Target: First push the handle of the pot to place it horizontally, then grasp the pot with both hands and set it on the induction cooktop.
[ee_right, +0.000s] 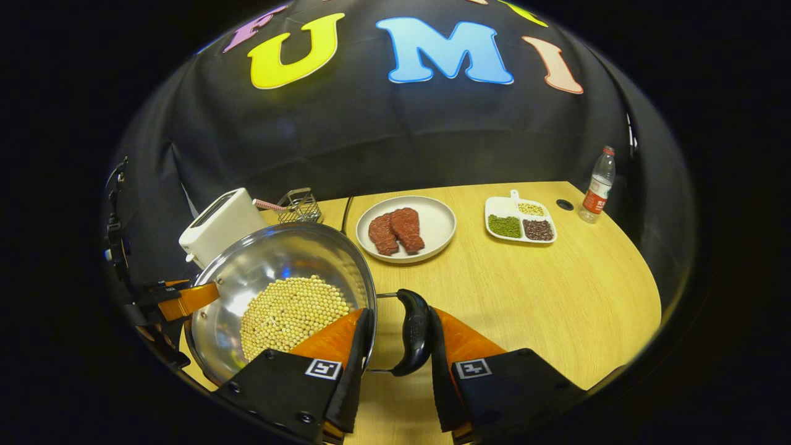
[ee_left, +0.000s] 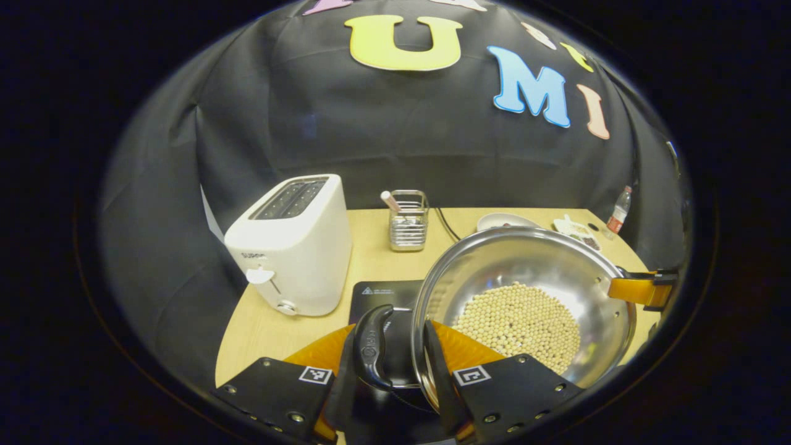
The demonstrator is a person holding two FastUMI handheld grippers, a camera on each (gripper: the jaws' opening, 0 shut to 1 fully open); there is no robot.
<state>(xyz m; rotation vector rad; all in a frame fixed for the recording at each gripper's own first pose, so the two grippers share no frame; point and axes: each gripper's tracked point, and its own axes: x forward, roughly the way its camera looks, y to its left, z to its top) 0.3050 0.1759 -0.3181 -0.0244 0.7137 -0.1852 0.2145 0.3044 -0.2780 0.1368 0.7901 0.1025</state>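
The pot [ee_left: 525,303] is a shiny round steel pan, its floor covered in small pale beans [ee_left: 518,324]. It is held up over the black glass cooktop [ee_left: 384,295] on the pale wood counter [ee_right: 544,290]. The left hand-held gripper [ee_left: 398,358] is clamped on one curved black handle [ee_left: 372,352], and the right hand-held gripper [ee_right: 395,346] is clamped on the opposite handle [ee_right: 413,330]. Near the pot are a glossy white toaster [ee_left: 290,247], a wire holder [ee_left: 408,220], a round plate [ee_right: 408,228] of meat, a divided dish [ee_right: 520,219] and a bottle [ee_right: 598,185].
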